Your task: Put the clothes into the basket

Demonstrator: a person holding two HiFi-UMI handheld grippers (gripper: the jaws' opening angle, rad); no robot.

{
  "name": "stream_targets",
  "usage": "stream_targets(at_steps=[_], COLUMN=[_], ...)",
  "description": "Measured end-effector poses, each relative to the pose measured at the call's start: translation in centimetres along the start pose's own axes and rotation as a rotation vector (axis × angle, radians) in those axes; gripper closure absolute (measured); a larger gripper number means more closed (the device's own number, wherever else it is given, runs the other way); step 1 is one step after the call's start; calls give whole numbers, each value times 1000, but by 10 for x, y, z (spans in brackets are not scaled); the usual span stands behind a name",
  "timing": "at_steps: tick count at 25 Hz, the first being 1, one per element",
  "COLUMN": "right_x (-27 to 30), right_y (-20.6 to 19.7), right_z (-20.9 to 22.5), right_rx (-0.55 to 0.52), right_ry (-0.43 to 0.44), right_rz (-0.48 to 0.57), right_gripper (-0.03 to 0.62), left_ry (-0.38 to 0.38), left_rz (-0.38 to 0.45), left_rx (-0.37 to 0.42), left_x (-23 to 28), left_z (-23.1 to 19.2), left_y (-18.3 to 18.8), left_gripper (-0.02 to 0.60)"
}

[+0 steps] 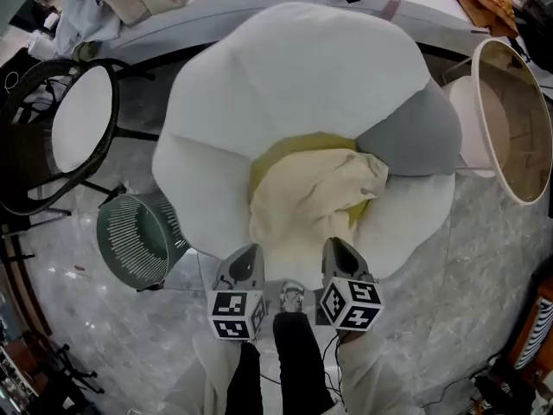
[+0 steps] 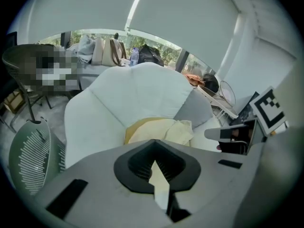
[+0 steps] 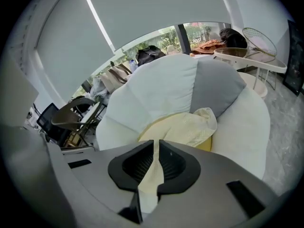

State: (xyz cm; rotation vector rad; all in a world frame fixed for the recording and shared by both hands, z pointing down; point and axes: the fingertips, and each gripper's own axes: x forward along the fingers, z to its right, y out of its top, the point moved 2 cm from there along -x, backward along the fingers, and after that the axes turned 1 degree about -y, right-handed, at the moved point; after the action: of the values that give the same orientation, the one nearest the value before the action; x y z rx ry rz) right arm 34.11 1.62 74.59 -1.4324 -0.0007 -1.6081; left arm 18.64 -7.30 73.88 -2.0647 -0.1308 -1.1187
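Clamped on the cream cloth (image 1: 311,199) at the armchair's (image 1: 285,76) front edge with left gripper (image 1: 249,254) and right gripper (image 1: 338,249) alike. Barely begun, seemingly: yet to carry across into the green basket (image 1: 130,240) left of it.

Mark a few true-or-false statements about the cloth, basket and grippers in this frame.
1. The left gripper and the right gripper are both shut on the cream cloth. True.
2. The cream cloth lies in the green slatted basket. False: it rests on the yellow cushion of the white armchair.
3. In the head view, the green slatted basket stands on the floor left of the white armchair. True.
4. The grey pillow lies on the floor. False: it sits on the white armchair.
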Motion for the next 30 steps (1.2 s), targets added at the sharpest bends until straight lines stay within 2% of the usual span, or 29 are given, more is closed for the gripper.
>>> stream_targets(at_steps=[6, 8, 13, 19, 24, 30], right_x=[31, 38, 61, 94, 120, 139], right_y=[-12, -14, -23, -53, -79, -88], right_z=[28, 34, 48, 69, 80, 79], right_rx=[-30, -43, -83, -145, -165, -201], right_ry=[-1, -1, 4, -44, -59, -99], right_rz=[-43, -51, -82, -145, -203, -235], right_gripper=[561, 510, 464, 411, 405, 407], left_ry=[12, 22, 37, 31, 30, 46], left_rz=[-13, -22, -27, -45, -68, -76], left_rx=[-9, -12, -26, -30, -31, -46], left_x=[26, 32, 49, 63, 66, 57], left_z=[0, -2, -5, -4, -5, -16], left_y=[-12, -15, -17, -29, -42, -50], left_gripper=[585, 585, 586, 585, 586, 585])
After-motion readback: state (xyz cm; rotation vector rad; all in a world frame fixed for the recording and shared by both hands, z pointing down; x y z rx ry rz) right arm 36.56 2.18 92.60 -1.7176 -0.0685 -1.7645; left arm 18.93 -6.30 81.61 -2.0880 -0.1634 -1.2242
